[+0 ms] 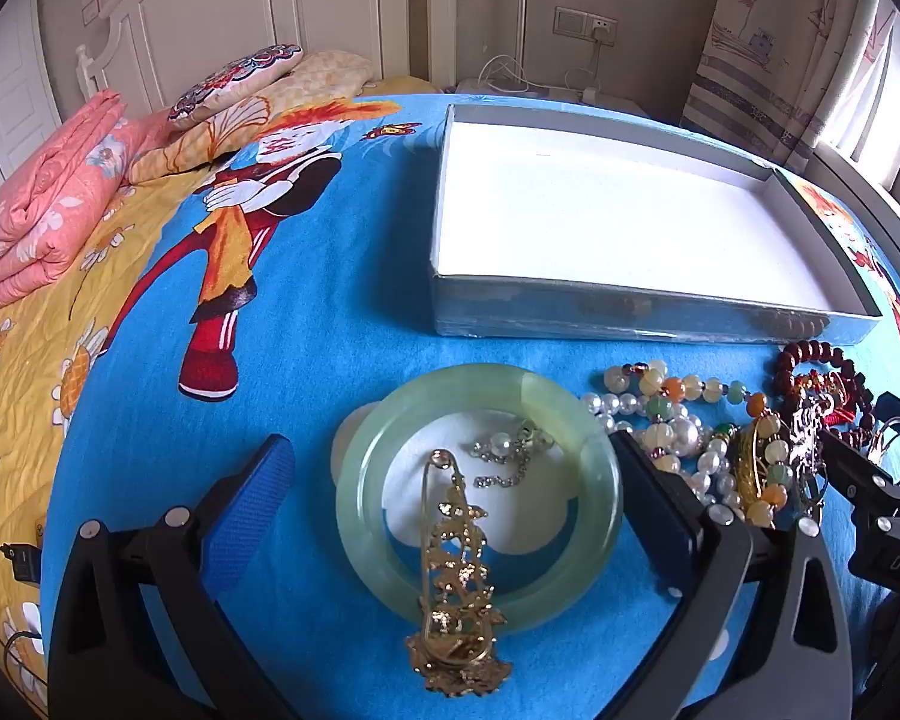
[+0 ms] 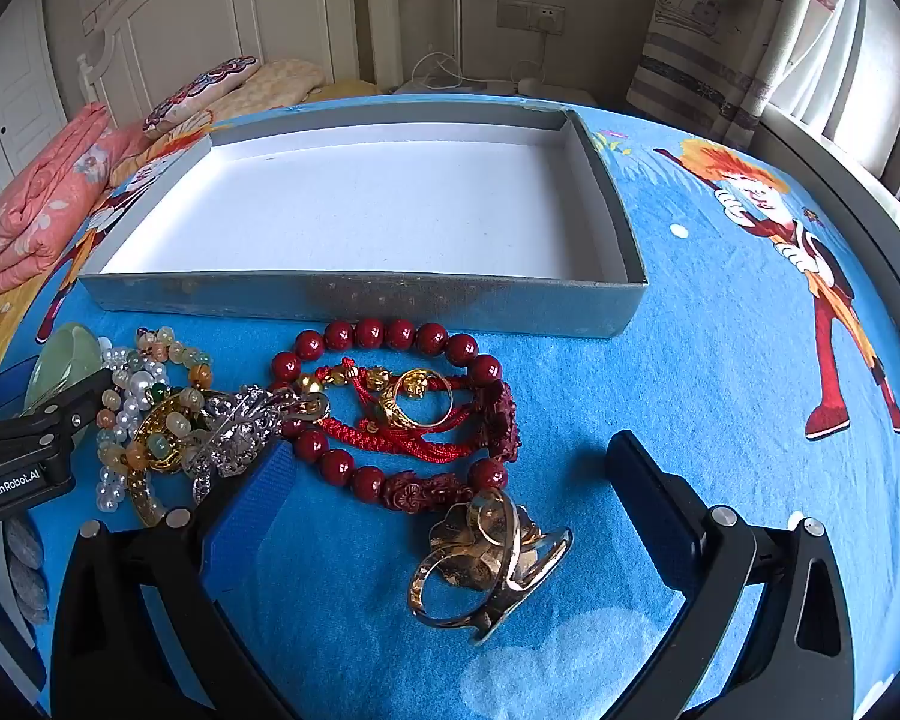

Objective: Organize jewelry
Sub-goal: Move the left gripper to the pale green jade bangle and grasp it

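Left claw (image 1: 450,480) spread wide around hard, slick, breakable bangle (image 1: 480,504); best pinched across rim. Right claw (image 2: 450,486) spread, empty.

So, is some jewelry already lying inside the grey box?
No, the white floor of the grey box is bare, and the red bead bracelet and the other pieces lie on the blue bedsheet in front of it.

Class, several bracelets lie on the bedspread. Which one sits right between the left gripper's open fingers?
The pale green jade bangle: one solid smooth ring, framed by the left gripper. The red bead bracelet and pearl strand, both beaded, lie off to its right.
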